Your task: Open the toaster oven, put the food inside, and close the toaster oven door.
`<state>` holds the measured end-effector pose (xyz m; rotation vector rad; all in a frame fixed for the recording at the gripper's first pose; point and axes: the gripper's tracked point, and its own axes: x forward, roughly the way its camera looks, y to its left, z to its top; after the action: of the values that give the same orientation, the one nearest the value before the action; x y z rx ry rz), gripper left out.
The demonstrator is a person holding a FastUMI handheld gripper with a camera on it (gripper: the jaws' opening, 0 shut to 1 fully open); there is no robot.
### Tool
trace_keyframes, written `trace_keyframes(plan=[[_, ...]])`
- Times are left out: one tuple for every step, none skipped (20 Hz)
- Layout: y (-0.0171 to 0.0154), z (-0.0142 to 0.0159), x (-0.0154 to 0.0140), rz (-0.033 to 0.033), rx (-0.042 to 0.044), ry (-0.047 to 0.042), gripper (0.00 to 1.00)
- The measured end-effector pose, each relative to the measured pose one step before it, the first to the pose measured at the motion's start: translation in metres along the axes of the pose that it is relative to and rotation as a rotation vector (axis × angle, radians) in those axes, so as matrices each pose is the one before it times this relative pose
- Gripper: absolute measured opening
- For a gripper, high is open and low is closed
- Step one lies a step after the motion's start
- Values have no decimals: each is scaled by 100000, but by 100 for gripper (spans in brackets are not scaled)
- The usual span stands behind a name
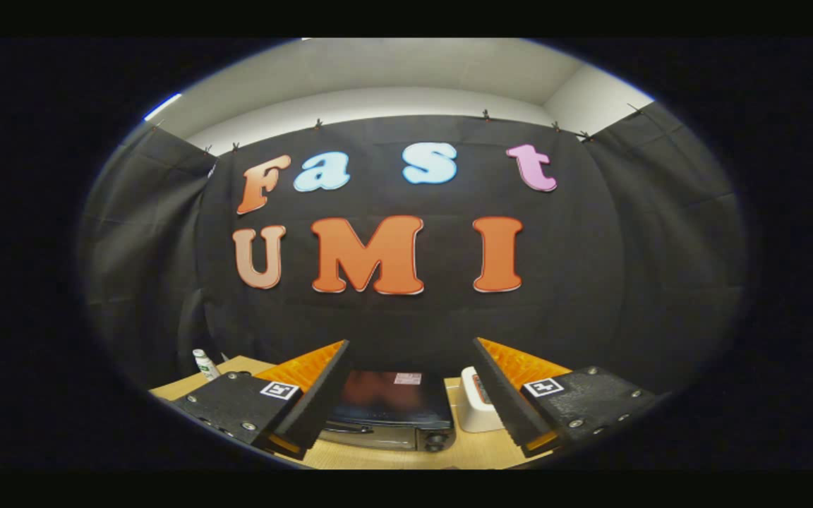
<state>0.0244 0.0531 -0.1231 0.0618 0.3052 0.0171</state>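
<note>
A black toaster oven [387,409] stands on the wooden table [378,457], seen from above through the gap between my fingers and well below them. Its door looks closed, with a handle bar along the front and a knob at the front right. My gripper [410,344] hangs high over the table, open wide, with nothing between the fingers [322,395]. A white container with something reddish on it [478,409] sits just right of the oven, partly hidden behind the right finger; I cannot tell whether it holds the food.
A small white bottle with a green label [204,363] stands at the table's back left corner, beyond the left finger. Black cloth walls close in the table at the back and both sides.
</note>
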Motion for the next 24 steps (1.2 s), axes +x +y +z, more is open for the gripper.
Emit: trace_keyframes(plan=[[562,-1460,365,853,165,3179,99],[666,-1533,490,1083,172,3273,100],[600,-1609,539,905,-2,3679,100],[532,-1407,596,862,80,3052,100],[647,-1322,821,448,72,3023,100],[627,-1331,880,683,221,3244,100],[574,-1229,903,164,411,2900,100],[566,-1031,922,127,515,2352,100],[394,-999,767,-132,607,2480,100],[411,-987,769,-328,689,2363,100],[416,-809,629,-138,744,1702,100],[347,-630,482,-367,195,1165,100],[207,-614,491,-667,-155,858,100],[272,-452,392,-600,-560,406,100],[209,-591,472,-897,-588,1116,100],[167,-686,191,-521,22,2011,100],[-9,418,329,-1363,-1834,-3546,100],[-21,-124,254,-438,-1330,-83,100],[131,-256,-368,-313,-1126,260,100],[10,71,-448,-556,921,-1533,100],[246,-369,-581,255,383,-342,100],[237,-140,-629,466,-1119,-2493,100],[202,-255,-645,603,-815,-1390,100],[465,-233,-468,1296,1886,-1524,97]])
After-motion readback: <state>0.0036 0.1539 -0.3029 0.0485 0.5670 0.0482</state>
